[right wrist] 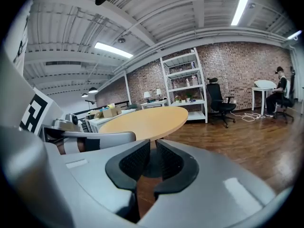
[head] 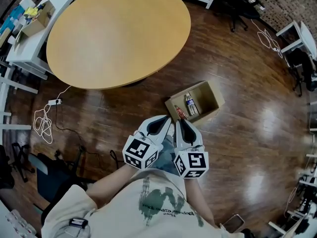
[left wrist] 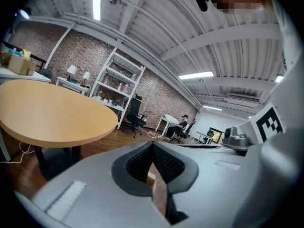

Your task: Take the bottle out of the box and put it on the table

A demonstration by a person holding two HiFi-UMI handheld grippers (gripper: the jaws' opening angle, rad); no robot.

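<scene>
Looking down from the head view, the cardboard box [head: 214,103] sits open on the dark wood floor [head: 247,148], a little off the edge of the round wooden table [head: 119,31], whose top is bare. The bottle [head: 191,104] lies on its side inside the box, toward the end nearest the person, with a smaller red-marked thing [head: 181,113] beside it that is too small to identify. The left gripper [head: 166,120] and the right gripper [head: 180,122] are held side by side in front of the person's pale shirt [head: 153,202], their tips just short of the box's near corner and touching nothing. A white cable [head: 43,120] is coiled on the floor to the left. In the left gripper view the fingers [left wrist: 137,163] meet at their tips with nothing gripped; a scrap of cardboard shows through the gap lower down, and the table stands off to the left. In the right gripper view the fingers [right wrist: 135,163] are drawn almost together, only a thin slit between them and nothing in it, with the table straight ahead and a white shelf unit [right wrist: 183,84] against the brick wall behind it.
</scene>
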